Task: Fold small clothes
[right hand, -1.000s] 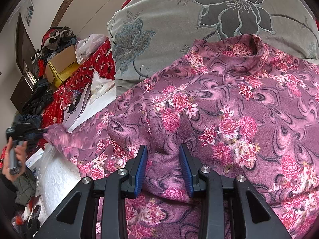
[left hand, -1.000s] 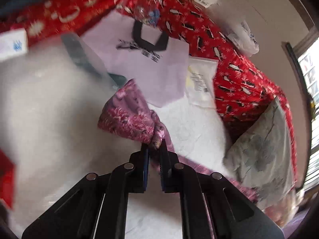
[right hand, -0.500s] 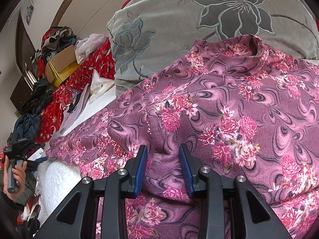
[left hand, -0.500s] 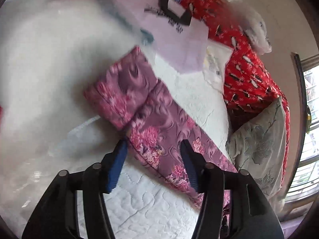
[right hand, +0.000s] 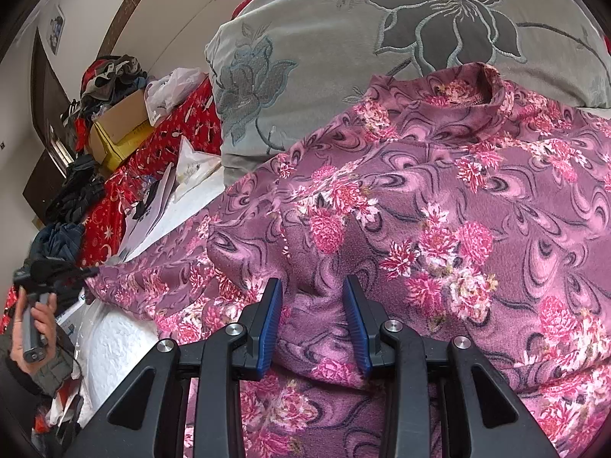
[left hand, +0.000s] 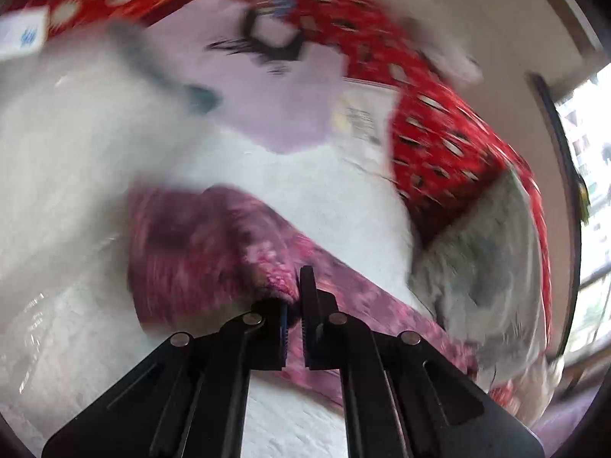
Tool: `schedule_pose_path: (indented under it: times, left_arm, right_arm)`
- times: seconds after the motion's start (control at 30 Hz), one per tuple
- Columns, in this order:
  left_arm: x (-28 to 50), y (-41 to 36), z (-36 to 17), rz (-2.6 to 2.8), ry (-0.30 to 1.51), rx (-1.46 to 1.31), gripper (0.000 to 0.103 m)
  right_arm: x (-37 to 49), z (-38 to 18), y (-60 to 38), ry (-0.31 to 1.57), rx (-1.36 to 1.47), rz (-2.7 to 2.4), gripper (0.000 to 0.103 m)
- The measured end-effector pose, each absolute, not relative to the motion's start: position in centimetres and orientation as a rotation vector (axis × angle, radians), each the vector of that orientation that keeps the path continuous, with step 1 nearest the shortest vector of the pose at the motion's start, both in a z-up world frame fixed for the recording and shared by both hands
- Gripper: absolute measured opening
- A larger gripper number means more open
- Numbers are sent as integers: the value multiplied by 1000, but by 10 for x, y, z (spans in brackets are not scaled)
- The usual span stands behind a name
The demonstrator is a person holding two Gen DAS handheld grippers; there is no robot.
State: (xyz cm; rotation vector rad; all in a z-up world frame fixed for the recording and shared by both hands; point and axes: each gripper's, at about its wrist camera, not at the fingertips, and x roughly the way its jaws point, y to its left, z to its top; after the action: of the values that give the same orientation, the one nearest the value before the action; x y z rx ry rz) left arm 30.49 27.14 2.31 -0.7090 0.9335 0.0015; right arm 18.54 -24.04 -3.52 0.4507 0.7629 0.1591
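A purple top with pink flowers point(right hand: 439, 210) lies spread on the white quilted bed, its collar against a grey pillow. Its long sleeve point(left hand: 198, 244) stretches left. My left gripper point(left hand: 296, 290) is shut on the sleeve's edge; this view is blurred by motion. My right gripper point(right hand: 311, 297) rests on the body of the top, jaws part open around a raised fold of fabric. The left gripper and the hand holding it also show in the right wrist view point(right hand: 49, 271), at the sleeve's end.
A grey flower-embroidered pillow point(right hand: 382, 45) lies behind the top. A lilac T-shirt point(left hand: 267, 87) and a plastic bag lie on the white quilt point(left hand: 76, 145). A red patterned blanket point(left hand: 439, 122) runs along the far side, with a cardboard box point(right hand: 122, 129) and piled clothes.
My left gripper was open above the sleeve half a second ago; it has come down and shut on the sleeve's edge. The right gripper and the top's body have not moved.
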Motion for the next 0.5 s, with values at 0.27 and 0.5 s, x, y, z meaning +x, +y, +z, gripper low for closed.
schedule_pose_path:
  times: [0.27, 0.5]
  left_arm:
    - [294, 175, 96, -195, 884, -472, 3]
    - [284, 98, 112, -302, 911, -401, 3]
  right_arm:
    - [190, -17, -241, 871, 424, 132, 37]
    - [161, -2, -292, 885, 272, -53, 52]
